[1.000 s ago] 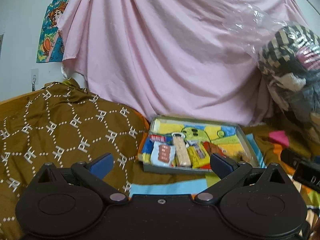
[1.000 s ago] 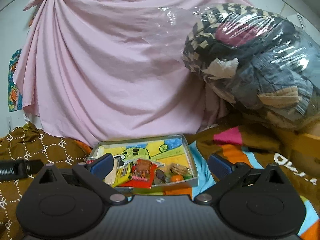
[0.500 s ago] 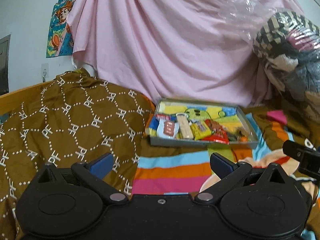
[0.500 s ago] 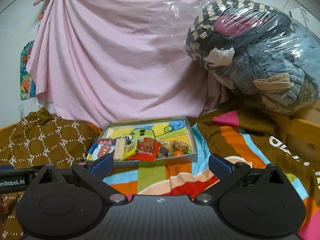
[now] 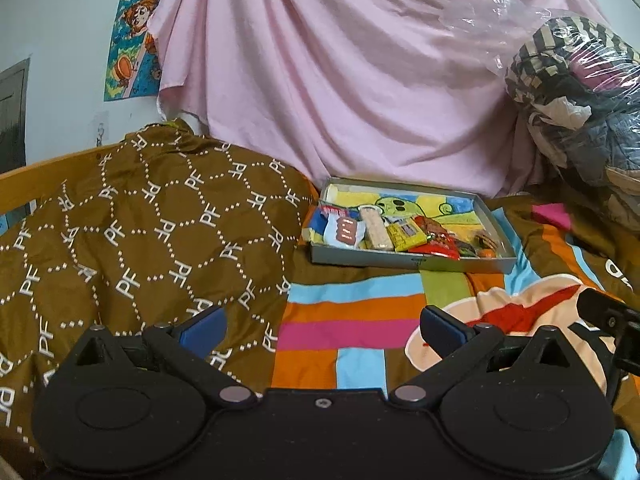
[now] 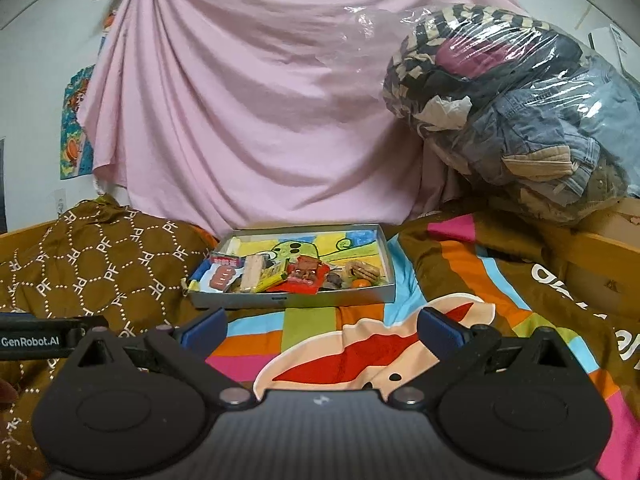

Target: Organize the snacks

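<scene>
With both the left hand-held gripper (image 5: pixel 320 330) and right hand-held gripper (image 6: pixel 320 330) spread apart and empty, approach the far shallow grey cardboard tray (image 6: pixel 288 300) of mixed packaged snacks (image 6: pixel 280 274) on the bed slowly, choosing one packet.

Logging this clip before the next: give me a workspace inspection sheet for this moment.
Surface: bed under a striped blanket and a brown PF-print cover.
Job's things: grey tray holding snack packets, all bunched at its near edge.
Clutter: clear bag of clothes at right.
Grippers: left gripper and right gripper both open, empty, short of the tray.
Cables: nothing seen.
Surroundings: pink sheet draped behind; cartoon poster on the wall.
</scene>
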Action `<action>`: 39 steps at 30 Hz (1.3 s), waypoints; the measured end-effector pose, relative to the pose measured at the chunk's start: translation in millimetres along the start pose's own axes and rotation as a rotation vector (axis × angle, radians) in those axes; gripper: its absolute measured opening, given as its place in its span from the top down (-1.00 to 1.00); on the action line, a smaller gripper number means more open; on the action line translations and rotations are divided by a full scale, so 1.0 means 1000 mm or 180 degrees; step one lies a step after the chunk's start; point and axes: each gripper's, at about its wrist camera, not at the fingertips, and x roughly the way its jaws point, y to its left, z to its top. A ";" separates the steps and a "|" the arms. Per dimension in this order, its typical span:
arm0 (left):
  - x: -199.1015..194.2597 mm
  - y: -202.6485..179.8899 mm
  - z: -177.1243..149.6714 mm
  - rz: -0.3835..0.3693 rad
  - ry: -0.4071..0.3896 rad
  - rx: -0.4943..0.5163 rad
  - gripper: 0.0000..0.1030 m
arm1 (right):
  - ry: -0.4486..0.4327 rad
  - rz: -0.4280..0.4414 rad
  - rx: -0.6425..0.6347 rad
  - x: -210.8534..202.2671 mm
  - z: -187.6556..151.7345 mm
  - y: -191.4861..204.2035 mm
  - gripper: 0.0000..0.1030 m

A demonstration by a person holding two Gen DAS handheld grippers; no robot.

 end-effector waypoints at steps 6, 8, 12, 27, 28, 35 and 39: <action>-0.013 0.004 -0.008 0.0009 -0.0002 0.0039 -0.99 | 0.0079 0.0036 0.0058 -0.010 -0.008 0.000 -1.00; -0.017 0.004 -0.011 0.0018 -0.0001 0.0071 -0.99 | 0.0121 0.0055 0.0061 -0.012 -0.011 0.001 -1.00; -0.023 0.003 -0.016 0.0040 0.0022 0.0165 -0.99 | 0.0188 0.0095 0.0088 -0.016 -0.015 0.003 -1.00; -0.034 0.003 -0.025 0.0063 0.0049 0.0276 -0.99 | 0.0281 0.0136 0.0053 -0.024 -0.023 0.007 -1.00; -0.034 0.004 -0.024 0.0066 0.0049 0.0271 -0.99 | 0.0290 0.0136 0.0052 -0.023 -0.023 0.007 -1.00; -0.034 0.005 -0.024 0.0070 0.0057 0.0249 -0.98 | 0.0339 0.0131 0.0062 -0.021 -0.025 0.006 -1.00; -0.033 0.005 -0.024 0.0067 0.0057 0.0245 -0.99 | 0.0343 0.0132 0.0068 -0.022 -0.025 0.006 -1.00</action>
